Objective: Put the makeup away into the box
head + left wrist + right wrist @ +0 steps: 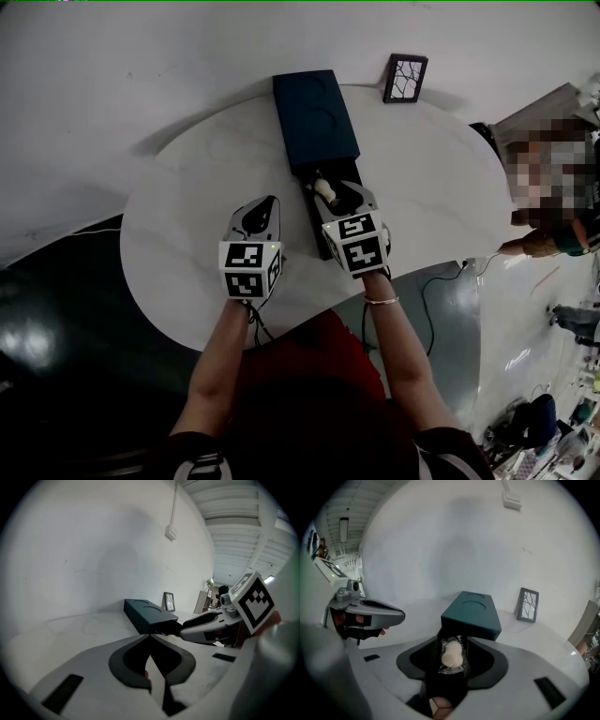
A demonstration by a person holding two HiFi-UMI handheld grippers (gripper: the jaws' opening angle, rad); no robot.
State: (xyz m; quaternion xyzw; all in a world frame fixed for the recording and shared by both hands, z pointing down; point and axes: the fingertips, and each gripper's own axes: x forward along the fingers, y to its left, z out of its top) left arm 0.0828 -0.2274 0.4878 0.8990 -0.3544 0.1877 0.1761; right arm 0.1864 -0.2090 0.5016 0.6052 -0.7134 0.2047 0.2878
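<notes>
The left claw (150,636) is closed with nothing in it, just left of the right claw (453,641). The right claw's jaws stand apart over a pulled-out black drawer (312,214), and a pale beige makeup sponge in a clear wrapper (452,654) lies in that drawer between them, not pinched. Straight ahead of the right claw's tips, the drawer runs into a dark teal rectangular box (473,613) on the white round surface (187,216), and beyond the box, to that claw's far right, a small black-framed picture (528,604) stands upright near the white wall.
</notes>
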